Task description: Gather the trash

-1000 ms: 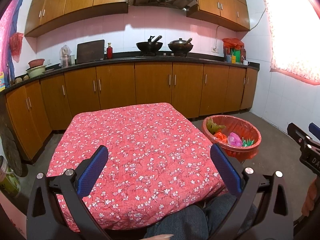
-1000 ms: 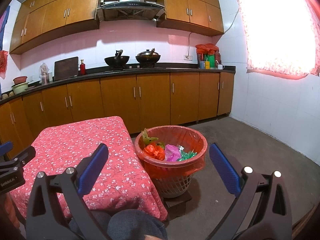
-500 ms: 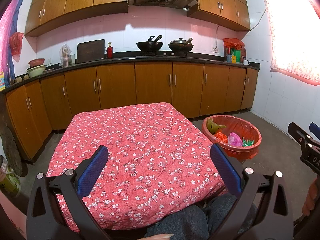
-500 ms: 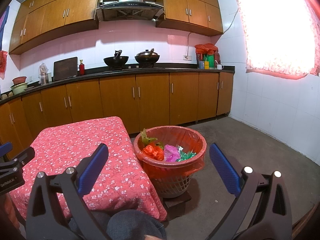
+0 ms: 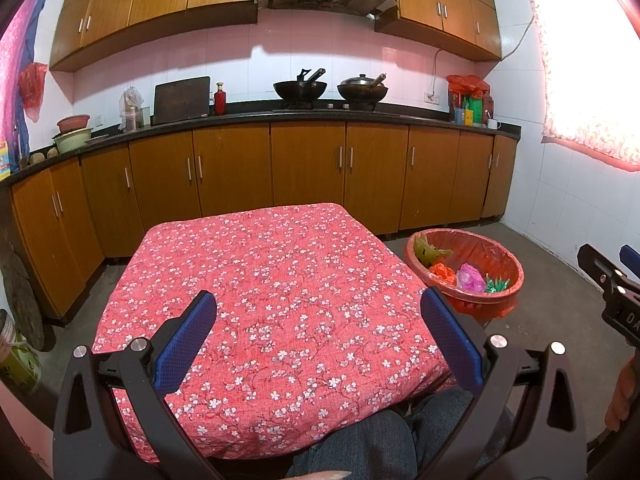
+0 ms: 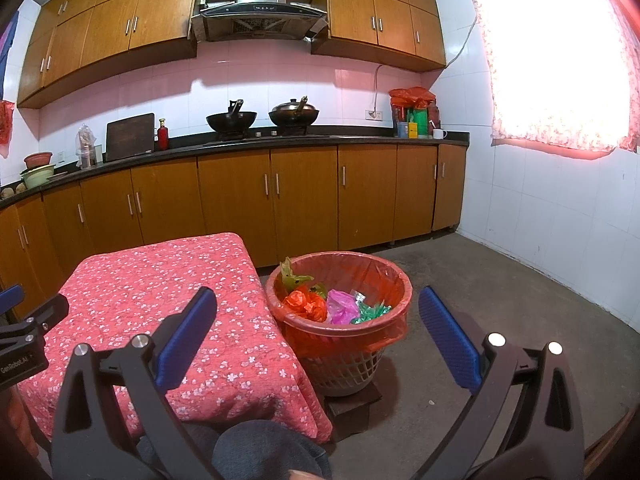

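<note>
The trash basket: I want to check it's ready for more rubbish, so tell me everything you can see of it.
The trash basket is a round, pale plastic lattice tub, lined with a thin red-orange bag folded over its rim. It stands upright on a low dark block on the concrete floor, close beside the table's red floral cloth. Inside lie crumpled orange, pink and green wrappers and a yellow-green scrap. Room remains.

Wooden cabinets (image 5: 308,168), pink-white tiled wall (image 6: 340,92), bright curtained window (image 6: 556,60), concrete floor (image 6: 500,292)
</note>
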### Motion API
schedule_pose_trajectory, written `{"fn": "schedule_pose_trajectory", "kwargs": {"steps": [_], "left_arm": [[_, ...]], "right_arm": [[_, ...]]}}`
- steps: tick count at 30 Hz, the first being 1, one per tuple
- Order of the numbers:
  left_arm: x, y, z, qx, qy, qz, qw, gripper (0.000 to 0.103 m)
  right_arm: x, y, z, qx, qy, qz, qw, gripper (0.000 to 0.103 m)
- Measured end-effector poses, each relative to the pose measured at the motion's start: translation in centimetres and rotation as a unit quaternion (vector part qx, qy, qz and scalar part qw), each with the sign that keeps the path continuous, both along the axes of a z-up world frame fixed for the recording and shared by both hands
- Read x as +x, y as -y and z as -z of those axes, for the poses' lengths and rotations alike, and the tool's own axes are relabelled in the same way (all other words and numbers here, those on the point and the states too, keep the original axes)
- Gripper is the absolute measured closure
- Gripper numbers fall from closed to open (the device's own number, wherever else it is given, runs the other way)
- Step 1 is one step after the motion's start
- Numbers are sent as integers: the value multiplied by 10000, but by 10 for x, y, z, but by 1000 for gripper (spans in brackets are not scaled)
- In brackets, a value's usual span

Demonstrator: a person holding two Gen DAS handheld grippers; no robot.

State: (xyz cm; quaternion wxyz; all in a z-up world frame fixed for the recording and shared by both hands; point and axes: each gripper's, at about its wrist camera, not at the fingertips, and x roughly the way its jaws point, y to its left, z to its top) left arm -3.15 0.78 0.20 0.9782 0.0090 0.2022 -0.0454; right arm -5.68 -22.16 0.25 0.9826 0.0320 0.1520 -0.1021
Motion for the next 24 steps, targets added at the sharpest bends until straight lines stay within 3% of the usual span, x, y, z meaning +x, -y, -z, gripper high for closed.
{"fn": "schedule_pose_trajectory", "kwargs": {"steps": [24], "left_arm": [[0,-1,2,-11,-25,-6,10000,2]], "right_arm": [[1,3,0,0,-11,14,10000,4]]}}
